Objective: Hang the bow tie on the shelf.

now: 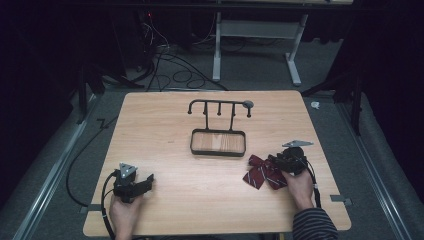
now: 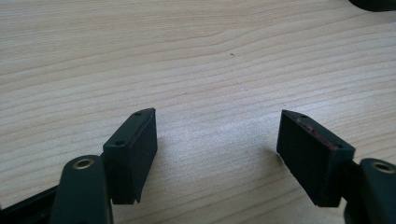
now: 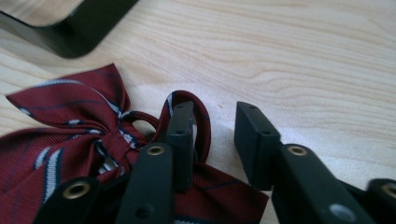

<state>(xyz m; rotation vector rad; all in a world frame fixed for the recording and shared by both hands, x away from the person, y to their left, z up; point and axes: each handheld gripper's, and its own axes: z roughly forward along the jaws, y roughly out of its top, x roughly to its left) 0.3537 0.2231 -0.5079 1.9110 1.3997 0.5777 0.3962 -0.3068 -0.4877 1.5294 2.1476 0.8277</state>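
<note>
A dark red bow tie (image 1: 262, 172) with white and navy stripes lies on the wooden table (image 1: 200, 200) at the front right. My right gripper (image 1: 275, 161) rests at the tie's right edge, held by a hand in a striped sleeve. In the right gripper view the bow tie (image 3: 70, 107) spreads to the left, and one of its fabric loops (image 3: 203, 116) curls around the left jaw. My right gripper (image 3: 214, 109) is open, with bare wood in the gap. My left gripper (image 1: 148, 182) sits at the front left, and in its own view my left gripper (image 2: 217, 116) stands open over bare table.
A black wire rack (image 1: 219, 107) with several hanging pegs rises from a rectangular black tray base (image 1: 218, 152) at the table's middle. A corner of that base (image 3: 74, 32) lies just beyond the tie. Cables (image 1: 170, 65) and a white desk frame (image 1: 250, 35) stand on the floor behind.
</note>
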